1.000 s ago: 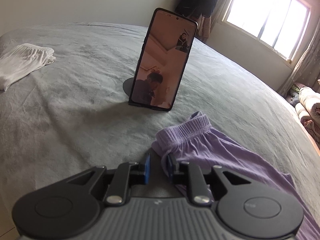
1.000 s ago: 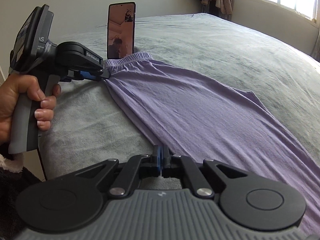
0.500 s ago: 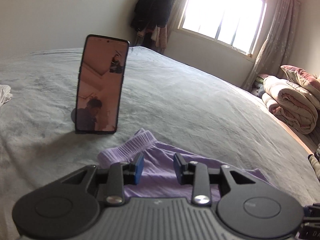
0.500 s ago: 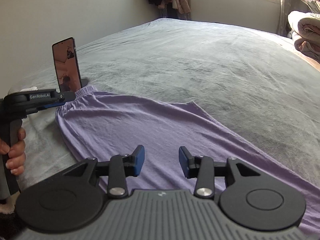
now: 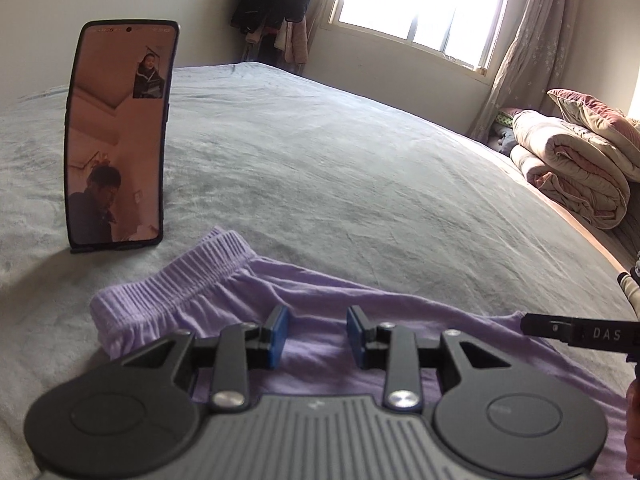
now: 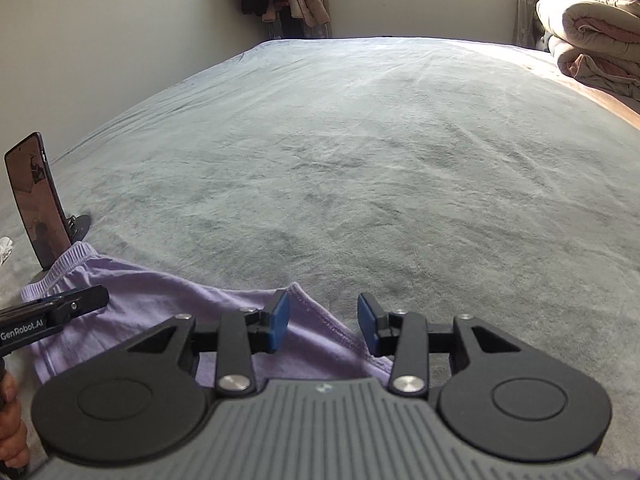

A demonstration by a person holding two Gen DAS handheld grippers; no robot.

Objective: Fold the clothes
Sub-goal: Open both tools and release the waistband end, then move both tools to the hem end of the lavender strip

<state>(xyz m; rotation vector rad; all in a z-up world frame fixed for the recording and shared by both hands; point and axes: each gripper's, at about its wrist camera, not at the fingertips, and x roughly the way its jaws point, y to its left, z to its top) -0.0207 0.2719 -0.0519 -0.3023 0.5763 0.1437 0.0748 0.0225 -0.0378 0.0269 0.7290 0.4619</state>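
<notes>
A pair of lilac trousers (image 5: 320, 312) lies flat on a grey bedspread (image 6: 380, 160), its elastic waistband just beside an upright phone (image 5: 118, 136). A second ago both grippers pinched its near edge; now the left gripper (image 5: 316, 336) and right gripper (image 6: 322, 322) both hover partly open and empty above the cloth, the right one over the hem. The garment looks laid out and released, so the first fold likely comes next.

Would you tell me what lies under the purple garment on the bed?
The purple garment lies flat on the grey bedcover, which shows all around it. Whatever sits directly beneath the cloth is covered.
</notes>
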